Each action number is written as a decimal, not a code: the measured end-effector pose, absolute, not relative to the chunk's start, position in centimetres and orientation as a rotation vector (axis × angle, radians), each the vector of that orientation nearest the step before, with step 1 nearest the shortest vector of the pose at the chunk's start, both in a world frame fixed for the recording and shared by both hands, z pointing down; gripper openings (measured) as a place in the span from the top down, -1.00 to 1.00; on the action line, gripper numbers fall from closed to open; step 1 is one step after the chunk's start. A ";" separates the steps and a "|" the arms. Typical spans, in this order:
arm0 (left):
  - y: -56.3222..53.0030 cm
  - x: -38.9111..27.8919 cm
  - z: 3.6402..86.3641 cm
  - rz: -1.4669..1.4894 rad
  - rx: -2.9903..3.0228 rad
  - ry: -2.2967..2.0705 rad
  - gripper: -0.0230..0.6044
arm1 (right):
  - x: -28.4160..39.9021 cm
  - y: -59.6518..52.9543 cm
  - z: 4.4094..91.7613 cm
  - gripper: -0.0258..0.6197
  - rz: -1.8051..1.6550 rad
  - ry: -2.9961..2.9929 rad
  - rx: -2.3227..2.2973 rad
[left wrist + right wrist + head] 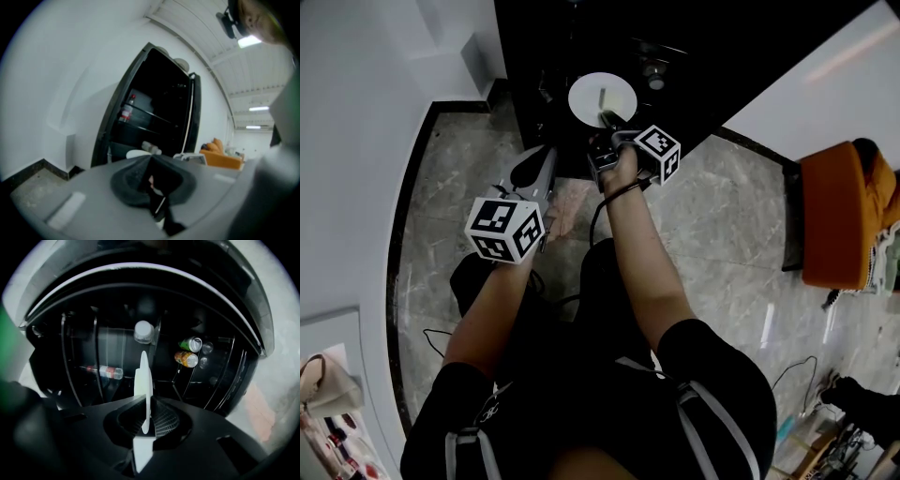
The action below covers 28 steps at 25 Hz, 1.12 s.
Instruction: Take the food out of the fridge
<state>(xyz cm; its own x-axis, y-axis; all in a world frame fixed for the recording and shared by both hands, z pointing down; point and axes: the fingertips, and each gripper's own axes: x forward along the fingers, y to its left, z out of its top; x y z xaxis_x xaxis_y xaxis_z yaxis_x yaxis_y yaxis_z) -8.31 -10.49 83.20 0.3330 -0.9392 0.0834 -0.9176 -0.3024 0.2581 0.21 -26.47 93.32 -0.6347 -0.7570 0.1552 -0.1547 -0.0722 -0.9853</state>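
Right claw [609,120] clamped on the near rim of the round white plate [602,97]; in the right gripper view the rim [143,380] runs edge-on between the pads, pinched at one spot only

Plate sits just inside the open front of the tall black fridge [544,56]; can't tell whether it rests on a shelf or hangs free from my grip

A thin grey streak lies on the plate's face; food or glare, can't tell

Handling, my guess: stiff, smooth, likely ceramic, so breakable and slick. A rim pinch leaves the whole disc levering on the pads, so I'd keep it level and draw it out slowly. A bite deeper past the lip would hold better

Left claw [530,161] closed on nothing, held beside the fridge, well short of the plate

Fridge contents, right gripper view: clear bottle with red label [104,371] lying on a shelf, white-capped bottle [143,331] end-on, green can [191,343] above orange can [186,358] on the right

Left gripper view: upright red-capped bottle [126,110] on a shelf
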 end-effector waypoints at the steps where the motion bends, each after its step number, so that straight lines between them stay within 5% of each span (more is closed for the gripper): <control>1: -10.6 -8.4 83.2 -0.122 2.342 -1.675 0.92 | 0.4 -26.0 93.1 0.87 -1.748 1.766 -0.974; 12: -13.1 -9.5 80.9 -0.074 2.384 -1.697 0.92 | 1.5 -20.4 90.4 0.87 -1.855 1.763 -0.902; 28: -13.3 -11.0 52.3 0.016 2.360 -1.669 0.92 | 2.7 -10.9 61.7 0.87 -2.026 1.781 -0.878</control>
<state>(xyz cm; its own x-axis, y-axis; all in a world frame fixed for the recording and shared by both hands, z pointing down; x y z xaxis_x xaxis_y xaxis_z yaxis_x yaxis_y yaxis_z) -11.02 -13.29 52.31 0.3432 -0.9268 0.1523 -0.9295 -0.3119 0.1966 2.68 -10.86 61.66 -0.7666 -0.5942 0.2434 -0.1652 -0.1838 -0.9690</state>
